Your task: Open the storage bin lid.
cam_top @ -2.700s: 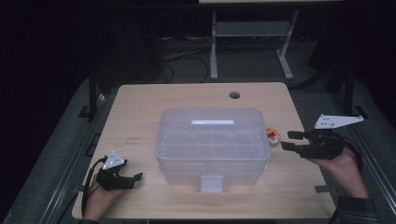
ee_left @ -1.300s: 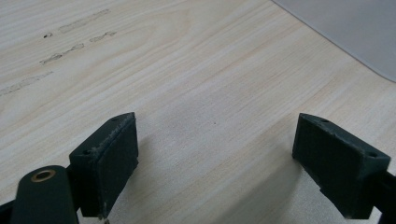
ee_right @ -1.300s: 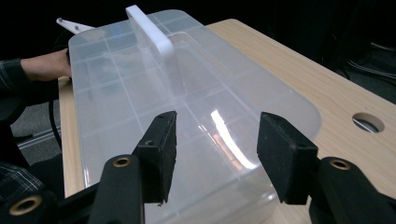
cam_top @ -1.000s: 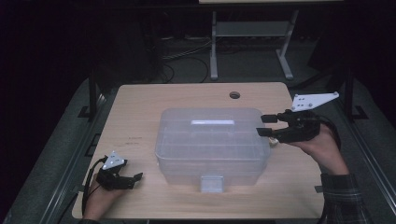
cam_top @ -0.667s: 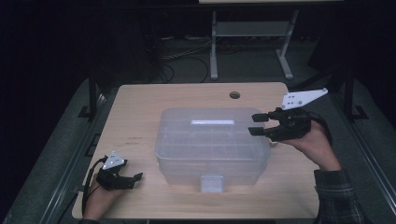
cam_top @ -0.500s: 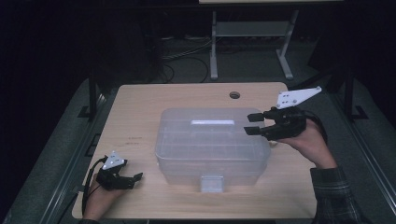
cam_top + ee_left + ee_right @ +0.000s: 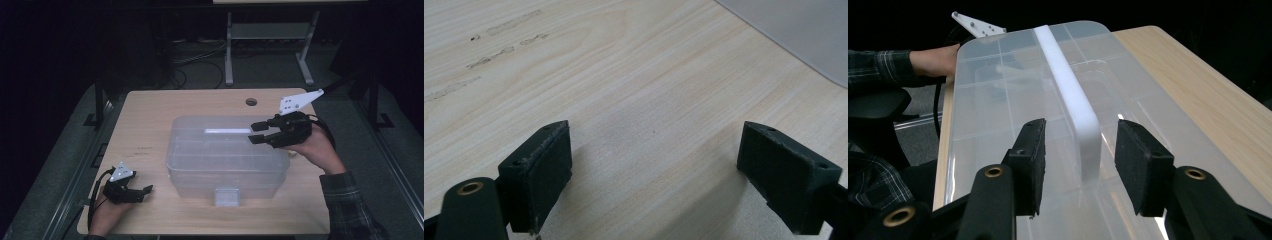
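Wooden table (image 7: 165,115), unlabelled clear bin (image 7: 225,155)

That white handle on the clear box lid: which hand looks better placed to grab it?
The right. Its gripper hovers over the box, fingers astride the white handle, just closing in but not touching. The left gripper rests open on the table, beside the box.

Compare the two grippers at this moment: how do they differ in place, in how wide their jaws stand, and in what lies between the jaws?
The left gripper sits low at the table's near corner, jaws wide apart with nothing between them. The right gripper hangs over the clear box's lid, its jaws narrower and just closing, either side of the white handle, pads apart from it. Both are black, hand-held and grip nothing.
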A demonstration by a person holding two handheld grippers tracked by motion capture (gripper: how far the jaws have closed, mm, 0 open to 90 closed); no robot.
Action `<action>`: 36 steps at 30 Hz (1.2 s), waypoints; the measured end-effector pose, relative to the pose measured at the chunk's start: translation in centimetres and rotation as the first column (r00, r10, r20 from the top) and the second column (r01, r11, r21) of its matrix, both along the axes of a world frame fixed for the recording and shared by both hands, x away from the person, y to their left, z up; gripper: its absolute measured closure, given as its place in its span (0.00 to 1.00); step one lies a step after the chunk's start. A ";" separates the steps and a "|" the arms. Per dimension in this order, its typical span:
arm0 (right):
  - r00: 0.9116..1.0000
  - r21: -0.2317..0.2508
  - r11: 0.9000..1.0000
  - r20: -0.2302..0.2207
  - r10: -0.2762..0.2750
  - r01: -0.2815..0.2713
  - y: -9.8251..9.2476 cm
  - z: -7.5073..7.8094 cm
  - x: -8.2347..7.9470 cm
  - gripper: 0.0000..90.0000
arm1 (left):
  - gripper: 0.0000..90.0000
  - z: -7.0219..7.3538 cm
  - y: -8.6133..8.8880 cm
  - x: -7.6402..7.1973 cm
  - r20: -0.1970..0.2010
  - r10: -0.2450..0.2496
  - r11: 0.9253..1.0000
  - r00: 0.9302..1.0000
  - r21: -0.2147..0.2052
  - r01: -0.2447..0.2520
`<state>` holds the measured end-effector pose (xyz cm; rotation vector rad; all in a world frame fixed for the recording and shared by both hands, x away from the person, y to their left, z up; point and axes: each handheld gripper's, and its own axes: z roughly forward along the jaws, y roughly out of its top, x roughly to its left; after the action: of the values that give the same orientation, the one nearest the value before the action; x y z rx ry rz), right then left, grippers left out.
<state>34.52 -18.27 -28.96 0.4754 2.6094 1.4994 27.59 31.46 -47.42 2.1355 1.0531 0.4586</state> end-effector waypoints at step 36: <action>0.997 -0.064 0.996 0.017 0.069 -0.068 1.8 -0.4 1.7 0.84 | 0.15 0.0 0.0 0.0 0.001 0.002 1.000 1.000 -0.001 -0.002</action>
<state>36.22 -16.49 -29.39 0.3670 2.6749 1.4283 27.59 31.46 -47.43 2.1329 1.0541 0.4599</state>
